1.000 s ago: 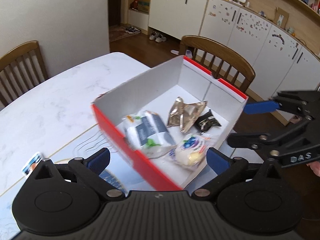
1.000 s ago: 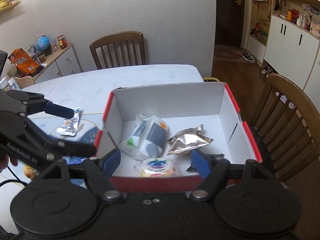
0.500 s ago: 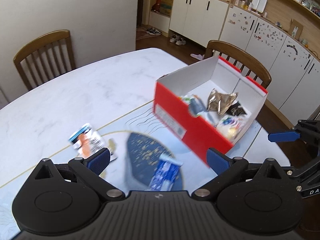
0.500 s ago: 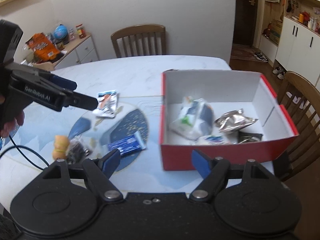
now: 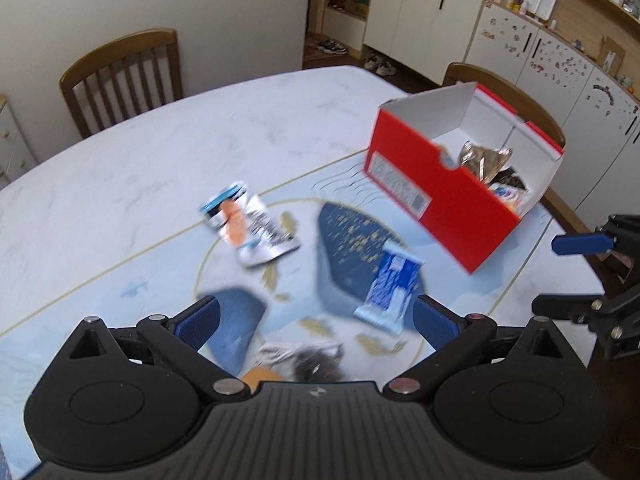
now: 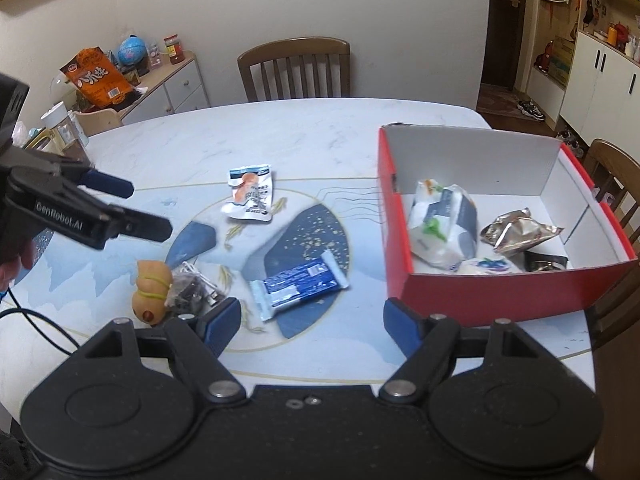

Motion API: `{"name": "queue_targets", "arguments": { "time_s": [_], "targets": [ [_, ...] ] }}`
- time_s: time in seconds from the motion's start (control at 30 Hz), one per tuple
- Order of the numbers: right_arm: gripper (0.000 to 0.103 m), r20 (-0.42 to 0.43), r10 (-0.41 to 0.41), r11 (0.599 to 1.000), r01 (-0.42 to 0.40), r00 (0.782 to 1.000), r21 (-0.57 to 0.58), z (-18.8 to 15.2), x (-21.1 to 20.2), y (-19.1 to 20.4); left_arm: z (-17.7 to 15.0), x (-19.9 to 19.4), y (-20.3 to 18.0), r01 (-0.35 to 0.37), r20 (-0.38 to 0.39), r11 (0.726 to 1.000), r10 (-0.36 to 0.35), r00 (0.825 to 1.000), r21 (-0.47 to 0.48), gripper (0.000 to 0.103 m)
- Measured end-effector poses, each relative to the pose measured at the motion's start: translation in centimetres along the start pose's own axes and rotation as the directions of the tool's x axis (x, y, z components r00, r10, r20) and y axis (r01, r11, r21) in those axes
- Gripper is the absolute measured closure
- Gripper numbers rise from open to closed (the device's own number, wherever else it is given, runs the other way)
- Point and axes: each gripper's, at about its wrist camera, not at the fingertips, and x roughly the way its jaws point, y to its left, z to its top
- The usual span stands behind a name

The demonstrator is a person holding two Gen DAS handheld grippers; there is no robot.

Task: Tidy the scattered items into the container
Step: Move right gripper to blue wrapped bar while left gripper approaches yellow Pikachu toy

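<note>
While both sets of tongs hang above the table with jaws spread wide and holding nothing, the left tongs (image 5: 312, 318) are over a blue wrapper (image 5: 390, 286) and the right tongs (image 6: 312, 320) are just beside the red box (image 6: 492, 294). A white packet (image 6: 250, 196), a tan toy (image 6: 151, 292) and a dark bag (image 6: 192, 290) lie loose on the table (image 6: 280, 136). The box holds several packets.
</note>
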Motion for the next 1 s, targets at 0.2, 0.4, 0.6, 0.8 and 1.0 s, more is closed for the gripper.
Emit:
{"name": "queue_targets", "arguments": {
  "time_s": [0.2,0.4,0.6,0.8,1.0],
  "targets": [
    [0.025,-0.026,-0.002,1.0,0.002,1.0,-0.011,0.0,1.7,1.2,-2.2,0.7,1.7,-0.02,-0.033,0.999,0.019,0.999,-0.036,0.0],
    [0.025,-0.048,0.007,0.999,-0.008,0.999,-0.032,0.2,3.7,2.2,-3.7,1.7,2.9,-0.062,-0.071,0.995,0.057,0.996,-0.08,0.0],
    [0.025,-0.069,0.012,0.998,-0.016,0.998,-0.054,0.3,5.4,3.0,-4.7,2.6,4.2,-0.095,-0.103,0.987,0.082,0.991,-0.128,0.0],
    [0.025,-0.096,0.008,0.998,-0.014,0.995,-0.065,0.6,7.2,3.3,-5.3,3.4,4.4,-0.119,-0.116,0.983,0.102,0.988,-0.142,0.0],
    [0.025,-0.126,0.003,0.997,-0.012,0.992,-0.077,0.6,8.7,3.3,-5.5,4.0,4.9,-0.157,-0.128,0.974,0.137,0.982,-0.162,0.0]
  ]
}}
